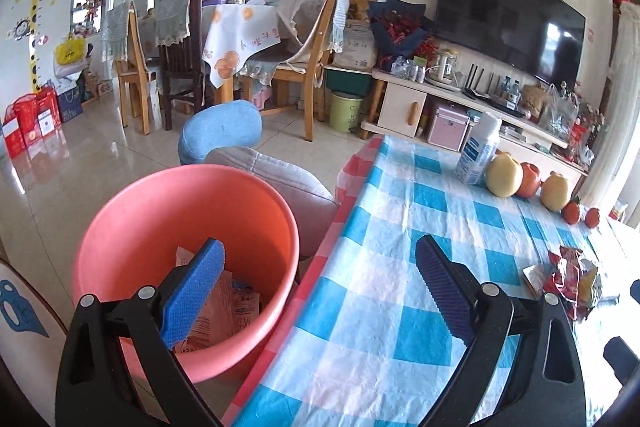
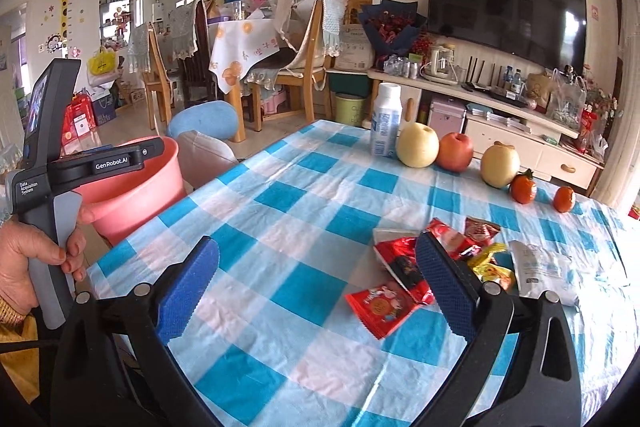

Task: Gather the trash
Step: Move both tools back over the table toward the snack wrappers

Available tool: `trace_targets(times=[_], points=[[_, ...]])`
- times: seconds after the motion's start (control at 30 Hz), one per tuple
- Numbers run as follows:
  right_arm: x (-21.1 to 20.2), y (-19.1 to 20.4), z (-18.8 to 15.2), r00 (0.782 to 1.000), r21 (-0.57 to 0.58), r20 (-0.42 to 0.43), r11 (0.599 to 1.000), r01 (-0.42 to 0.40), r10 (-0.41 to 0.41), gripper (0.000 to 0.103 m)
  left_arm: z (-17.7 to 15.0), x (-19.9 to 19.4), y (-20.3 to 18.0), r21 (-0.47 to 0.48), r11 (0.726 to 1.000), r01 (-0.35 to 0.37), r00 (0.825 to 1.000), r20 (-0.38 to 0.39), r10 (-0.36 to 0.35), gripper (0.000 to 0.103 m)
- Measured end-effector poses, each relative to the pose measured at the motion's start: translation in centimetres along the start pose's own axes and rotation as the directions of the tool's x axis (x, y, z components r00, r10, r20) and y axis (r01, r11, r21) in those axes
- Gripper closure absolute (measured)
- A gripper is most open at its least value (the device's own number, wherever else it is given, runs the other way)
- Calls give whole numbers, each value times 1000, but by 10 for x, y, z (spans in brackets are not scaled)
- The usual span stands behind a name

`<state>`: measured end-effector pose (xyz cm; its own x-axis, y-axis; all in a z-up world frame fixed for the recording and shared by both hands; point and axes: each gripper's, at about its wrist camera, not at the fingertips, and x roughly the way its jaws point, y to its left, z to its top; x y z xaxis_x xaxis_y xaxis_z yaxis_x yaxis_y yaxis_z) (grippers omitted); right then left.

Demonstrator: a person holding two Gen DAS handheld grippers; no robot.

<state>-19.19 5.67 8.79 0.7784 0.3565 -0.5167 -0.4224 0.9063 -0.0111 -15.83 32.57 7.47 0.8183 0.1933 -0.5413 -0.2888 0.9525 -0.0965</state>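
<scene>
Between your right gripper's (image 2: 318,285) wide-apart jaws sits only bare checked tablecloth (image 2: 280,211); the red snack wrappers (image 2: 394,301) lie just by its right jaw. Your left gripper (image 1: 320,291) is spread wide too, its left jaw over the pink bucket (image 1: 120,211) with paper trash (image 1: 224,311) inside.

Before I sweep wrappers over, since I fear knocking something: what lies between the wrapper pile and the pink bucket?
Only bare checked tablecloth between the wrappers and bucket, per the right wrist view.
</scene>
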Motion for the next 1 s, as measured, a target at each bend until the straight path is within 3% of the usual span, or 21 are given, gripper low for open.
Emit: trace_targets(times=[0.37, 1.0], points=[[-22, -25, -18, 1000, -20, 3, 1000, 15, -15, 4, -19, -28, -41, 122, 993, 5, 1000, 26, -9, 8], [-59, -118, -28, 998, 173, 59, 985, 9, -19, 4, -42, -80, -95, 211, 976, 62, 997, 39, -72, 8]])
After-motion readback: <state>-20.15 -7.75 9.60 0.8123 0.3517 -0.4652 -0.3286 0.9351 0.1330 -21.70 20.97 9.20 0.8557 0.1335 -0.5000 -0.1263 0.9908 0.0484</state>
